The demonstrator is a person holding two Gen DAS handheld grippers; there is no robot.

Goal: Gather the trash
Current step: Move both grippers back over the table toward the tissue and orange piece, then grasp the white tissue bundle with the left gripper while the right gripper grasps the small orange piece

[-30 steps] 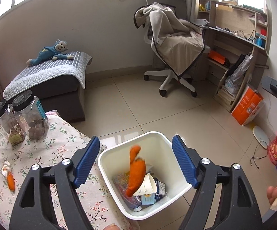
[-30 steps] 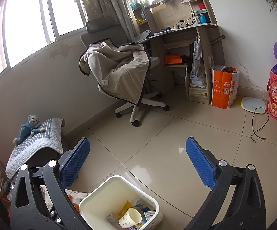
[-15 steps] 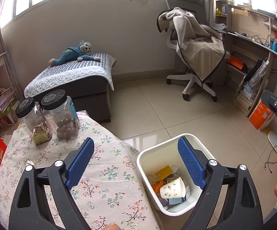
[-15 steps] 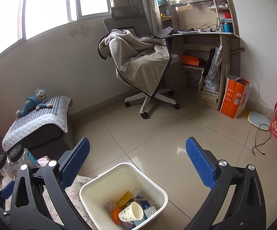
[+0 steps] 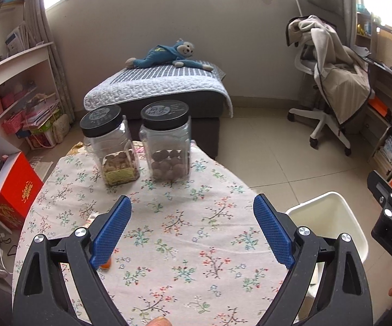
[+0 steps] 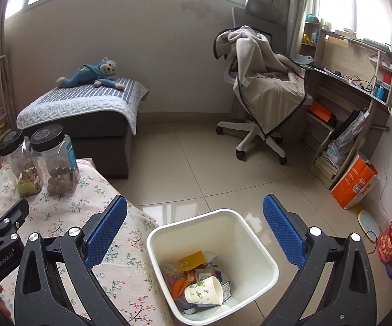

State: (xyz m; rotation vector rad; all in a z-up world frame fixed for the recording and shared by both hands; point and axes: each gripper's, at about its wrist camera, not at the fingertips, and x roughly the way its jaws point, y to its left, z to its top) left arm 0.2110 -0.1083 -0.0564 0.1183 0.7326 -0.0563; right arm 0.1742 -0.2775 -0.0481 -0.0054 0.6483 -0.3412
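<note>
My left gripper (image 5: 191,203) hovers over the floral tablecloth (image 5: 185,233), jaws wide apart with nothing between them. A small orange scrap (image 5: 105,265) lies on the cloth, mostly hidden behind the left fingertip. The white trash bin (image 6: 223,212) stands on the floor beside the table; its wall (image 5: 329,217) shows at the right of the left wrist view. Inside it are a paper cup (image 6: 204,290), orange peel (image 6: 179,285) and wrappers. My right gripper (image 6: 195,203) is open and empty above the bin.
Two black-lidded clear jars (image 5: 109,149) (image 5: 168,141) stand at the table's far edge. A red box (image 5: 8,187) sits on the floor to the left. Behind are a grey ottoman with a blue toy monkey (image 5: 166,54), an office chair (image 6: 261,92) and a desk.
The orange peel that was dropping from my left gripper now lies in the bin. The left gripper has swung left from the bin over the table. The right gripper rolled and shifted left above the bin.
</note>
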